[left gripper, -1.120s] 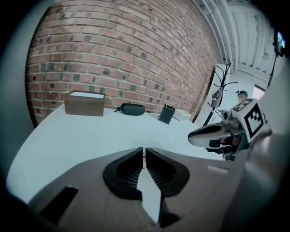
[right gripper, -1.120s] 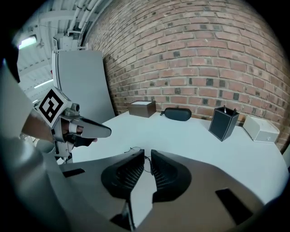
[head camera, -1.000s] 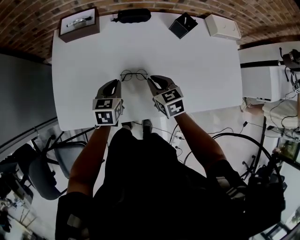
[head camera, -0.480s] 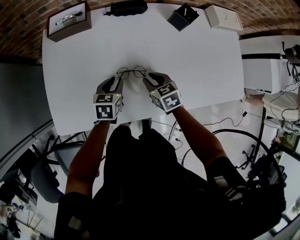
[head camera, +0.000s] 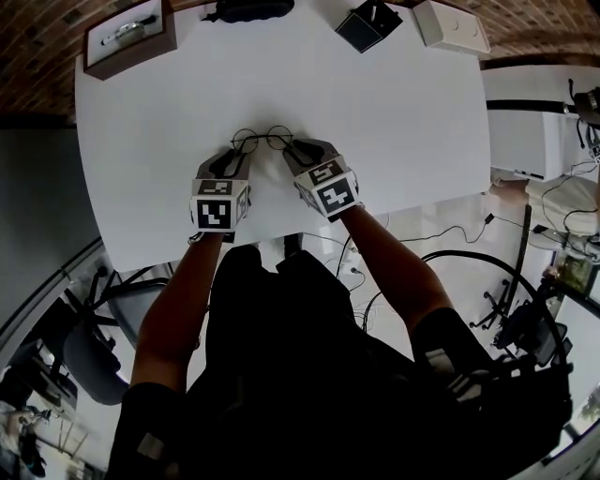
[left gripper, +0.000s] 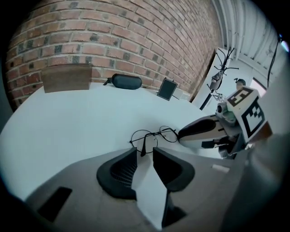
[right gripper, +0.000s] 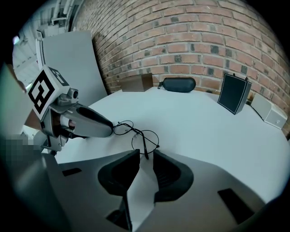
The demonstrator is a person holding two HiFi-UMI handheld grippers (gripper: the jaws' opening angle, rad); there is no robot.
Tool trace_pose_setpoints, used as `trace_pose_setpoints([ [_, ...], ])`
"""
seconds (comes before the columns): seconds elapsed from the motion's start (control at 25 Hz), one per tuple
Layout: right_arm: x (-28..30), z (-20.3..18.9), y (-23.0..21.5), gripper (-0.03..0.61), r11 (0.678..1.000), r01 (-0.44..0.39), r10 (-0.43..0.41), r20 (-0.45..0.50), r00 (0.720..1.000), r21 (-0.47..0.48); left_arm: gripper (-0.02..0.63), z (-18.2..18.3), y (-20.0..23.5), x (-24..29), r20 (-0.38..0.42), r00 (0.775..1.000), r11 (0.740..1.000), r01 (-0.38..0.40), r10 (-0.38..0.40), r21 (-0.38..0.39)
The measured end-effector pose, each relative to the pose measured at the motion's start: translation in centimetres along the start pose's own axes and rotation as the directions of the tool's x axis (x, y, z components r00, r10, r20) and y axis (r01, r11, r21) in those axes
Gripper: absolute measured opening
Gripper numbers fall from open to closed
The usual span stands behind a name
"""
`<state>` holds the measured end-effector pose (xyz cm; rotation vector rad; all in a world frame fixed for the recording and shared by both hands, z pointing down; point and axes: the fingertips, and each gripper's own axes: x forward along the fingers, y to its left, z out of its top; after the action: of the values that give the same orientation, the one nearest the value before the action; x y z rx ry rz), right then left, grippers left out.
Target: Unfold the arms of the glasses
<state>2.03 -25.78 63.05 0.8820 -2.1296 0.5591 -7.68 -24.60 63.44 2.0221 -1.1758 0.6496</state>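
Observation:
Thin black round-lens glasses (head camera: 263,140) lie on the white table (head camera: 412,131), arms folded. My left gripper (head camera: 233,156) sits just before their left lens and my right gripper (head camera: 294,150) just before their right lens. In the left gripper view the glasses (left gripper: 154,135) lie ahead, and one arm's tip pokes into the mouth of my open left gripper (left gripper: 144,155). In the right gripper view the glasses (right gripper: 136,132) lie likewise, the other arm's tip between the jaws of my right gripper (right gripper: 146,156), which are opening. Neither gripper's pads press on an arm.
Along the table's far edge stand a brown tray (head camera: 161,39) at the left, a black glasses case (head camera: 251,9), a black box (head camera: 367,23) and a white box (head camera: 450,26). A brick wall (left gripper: 113,41) rises behind. The near table edge runs just under my grippers.
Both grippers have sunk and closed in on the glasses from the near side. The glasses have not moved on the table.

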Motion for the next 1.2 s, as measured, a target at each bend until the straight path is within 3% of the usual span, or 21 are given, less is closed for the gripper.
trace_pose_setpoints([
  [0.28,0.10,-0.01,-0.27,0.072,0.999,0.032,-0.032,-0.005,0.999,-0.027,0.077,-0.24,-0.32,0.60,-0.014,1.000,0.998,-0.011,0.012,0.056],
  [0.68,0.23,0.06,0.04,0.067,0.995,0.047,-0.048,-0.014,0.999,-0.088,0.065,-0.35,0.19,0.33,-0.015,0.998,0.998,-0.060,0.060,0.014],
  [0.8,0.11,0.01,0.10,0.034,0.993,0.053,-0.055,-0.022,0.998,-0.106,0.038,-0.33,0.39,0.25,-0.021,0.997,0.997,-0.073,0.073,0.013],
  [1.2,-0.39,0.34,0.16,0.026,0.993,0.037,-0.035,0.016,0.999,-0.113,0.034,-0.35,-0.32,-0.28,-0.021,0.999,0.999,-0.030,0.029,-0.029],
])
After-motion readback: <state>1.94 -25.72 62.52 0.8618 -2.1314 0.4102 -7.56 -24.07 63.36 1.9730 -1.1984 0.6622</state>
